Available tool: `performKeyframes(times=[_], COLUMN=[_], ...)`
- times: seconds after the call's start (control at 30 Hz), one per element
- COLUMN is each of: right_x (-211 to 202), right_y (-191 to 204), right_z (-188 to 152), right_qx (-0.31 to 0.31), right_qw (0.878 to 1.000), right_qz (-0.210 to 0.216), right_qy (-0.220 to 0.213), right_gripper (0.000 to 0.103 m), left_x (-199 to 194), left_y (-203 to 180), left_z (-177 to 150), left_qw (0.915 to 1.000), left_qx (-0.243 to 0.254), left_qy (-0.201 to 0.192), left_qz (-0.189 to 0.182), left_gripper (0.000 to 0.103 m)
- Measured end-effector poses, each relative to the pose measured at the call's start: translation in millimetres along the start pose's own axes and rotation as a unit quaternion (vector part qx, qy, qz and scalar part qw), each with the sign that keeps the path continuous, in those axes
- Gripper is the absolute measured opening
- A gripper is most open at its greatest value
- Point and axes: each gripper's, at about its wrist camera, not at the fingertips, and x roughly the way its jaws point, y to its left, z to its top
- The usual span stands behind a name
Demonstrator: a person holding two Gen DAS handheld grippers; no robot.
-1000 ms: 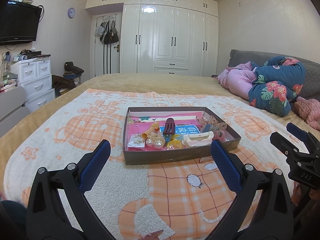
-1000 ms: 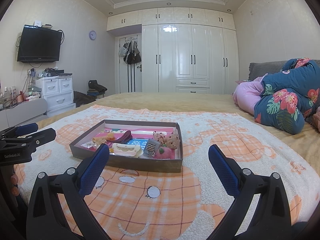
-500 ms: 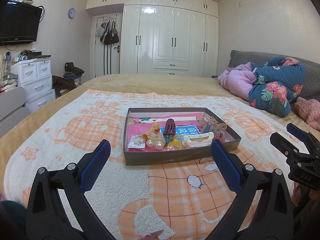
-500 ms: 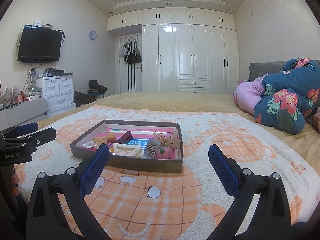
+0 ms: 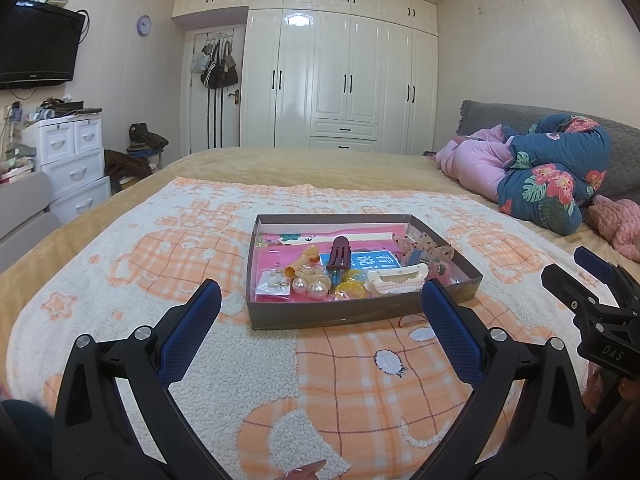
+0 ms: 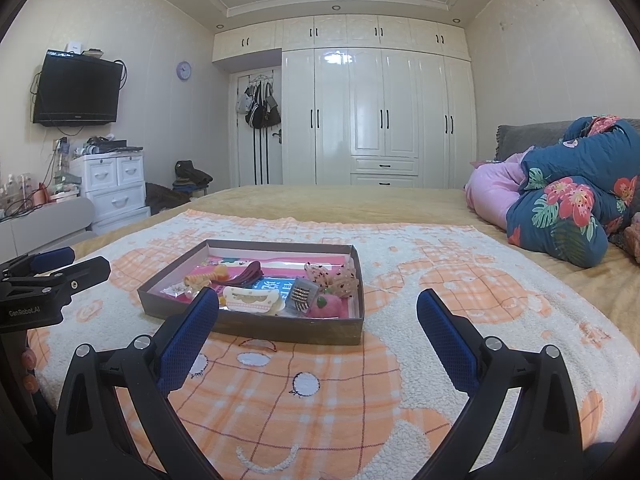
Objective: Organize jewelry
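A shallow brown box [image 5: 352, 316] with a pink floor sits on an orange-and-white blanket [image 5: 360, 376] on the bed. It holds a dark red hair claw [image 5: 340, 252], pearl beads [image 5: 310, 286], a white clip [image 5: 396, 280], a spotted bow [image 5: 424, 246] and other small pieces. My left gripper [image 5: 320, 330] is open and empty, hovering just short of the box's near wall. My right gripper [image 6: 318, 336] is open and empty, in front of the box [image 6: 280, 322] and to its right. A pink pompom [image 6: 326, 306] lies in the box's near right corner.
A folded floral quilt and pink bedding [image 5: 540, 172] lie at the bed's right. White drawers [image 5: 68, 160] stand left of the bed, a wardrobe [image 5: 344, 80] behind. Each gripper shows at the other's view edge [image 5: 596, 320] [image 6: 40, 292].
Both grippers have stayed open. The box looks very slightly lower and nearer in the left wrist view; otherwise nothing has moved.
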Motion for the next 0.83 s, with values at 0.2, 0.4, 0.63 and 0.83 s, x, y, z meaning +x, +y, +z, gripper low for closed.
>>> performKeyframes(times=[0.2, 0.4, 0.63, 0.83], right_x=[-1.0, -3.1, 12.9, 110.2], right_y=[-0.7, -3.2, -31.9, -145.7], right_z=[0.6, 2.5, 8.8, 17.0], right_qx=[-0.001, 0.004, 0.033, 0.080], right_qw=[1.000, 1.000, 0.999, 0.964], right_qz=[-0.002, -0.005, -0.039, -0.190], right_qy=[-0.002, -0.006, 0.014, 0.166], right_gripper=[0.097, 0.097, 0.097, 0.097], left_x=[1.2, 7.7, 34.9, 106.3], left_y=[-2.5, -1.6, 30.4, 119.6], left_z=[2.3, -0.6, 8.1, 24.4], left_qw=[1.0000, 0.9997, 0.9969, 0.9763], left_qx=[0.002, 0.003, -0.045, -0.106], left_qy=[0.003, 0.012, 0.050, 0.123], left_qz=[0.002, 0.021, 0.039, 0.143], left_gripper=[0.092, 0.092, 0.092, 0.092])
